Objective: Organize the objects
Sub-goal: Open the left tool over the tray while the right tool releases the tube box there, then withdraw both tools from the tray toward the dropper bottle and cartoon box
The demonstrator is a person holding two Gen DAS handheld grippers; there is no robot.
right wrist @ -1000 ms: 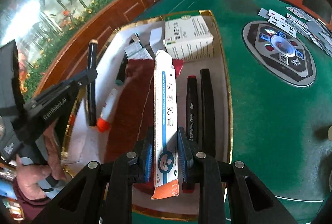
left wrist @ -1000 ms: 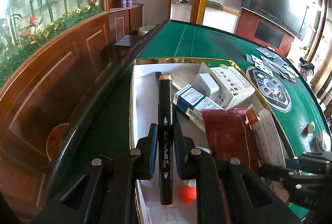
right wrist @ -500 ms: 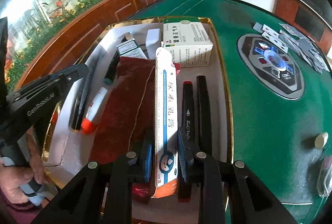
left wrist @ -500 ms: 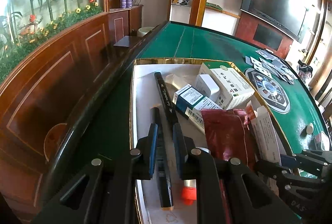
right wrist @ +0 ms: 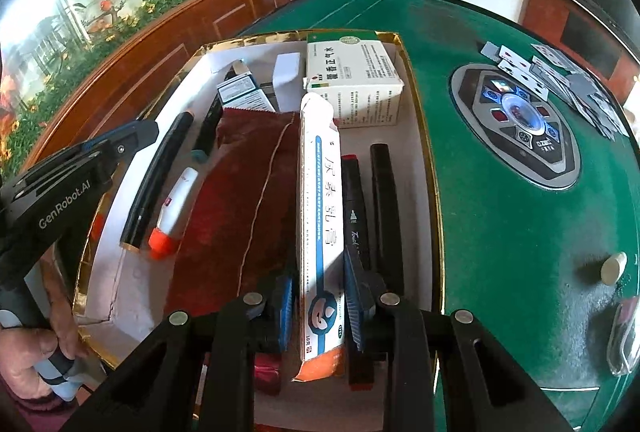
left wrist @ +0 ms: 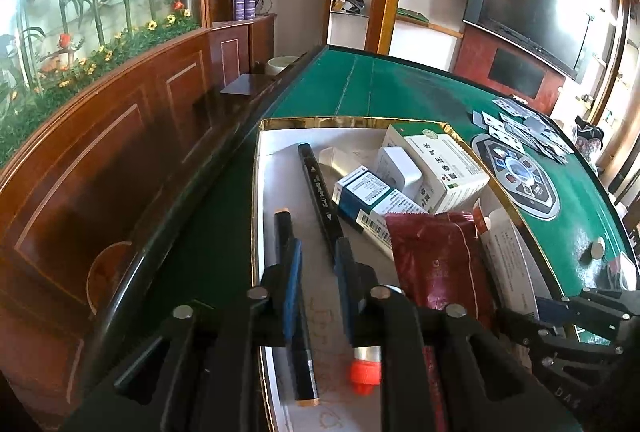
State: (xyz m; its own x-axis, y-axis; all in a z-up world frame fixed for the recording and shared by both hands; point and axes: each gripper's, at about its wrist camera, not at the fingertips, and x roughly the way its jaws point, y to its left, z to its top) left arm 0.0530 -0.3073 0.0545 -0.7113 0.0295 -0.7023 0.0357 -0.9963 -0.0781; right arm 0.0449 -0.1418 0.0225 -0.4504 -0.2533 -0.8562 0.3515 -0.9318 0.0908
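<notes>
A gold-rimmed white tray (left wrist: 256, 191) (right wrist: 420, 135) sits on the green table. My left gripper (left wrist: 318, 272) hangs over its left side with jaws opening. A black marker with beige ends (left wrist: 298, 316) (right wrist: 156, 183) lies on the tray floor by the left finger, free of the pads. My right gripper (right wrist: 320, 300) is shut on a long white ointment box (right wrist: 320, 224), which stretches over a dark red pouch (right wrist: 244, 199) (left wrist: 436, 264). In the right wrist view, the left gripper (right wrist: 136, 135) shows at the tray's left rim.
The tray also holds another black marker (left wrist: 320, 199), a blue-white carton (left wrist: 368, 191), a large white medicine box (right wrist: 352, 79), an orange-capped tube (right wrist: 176, 207) and two dark markers (right wrist: 356, 199). Playing cards (right wrist: 560, 75) and a round control panel (right wrist: 516, 119) lie to the right.
The left gripper brought the beige-ended marker down into the tray and parted its jaws; the marker now lies loose. The right gripper tipped slightly further down, still with the ointment box.
</notes>
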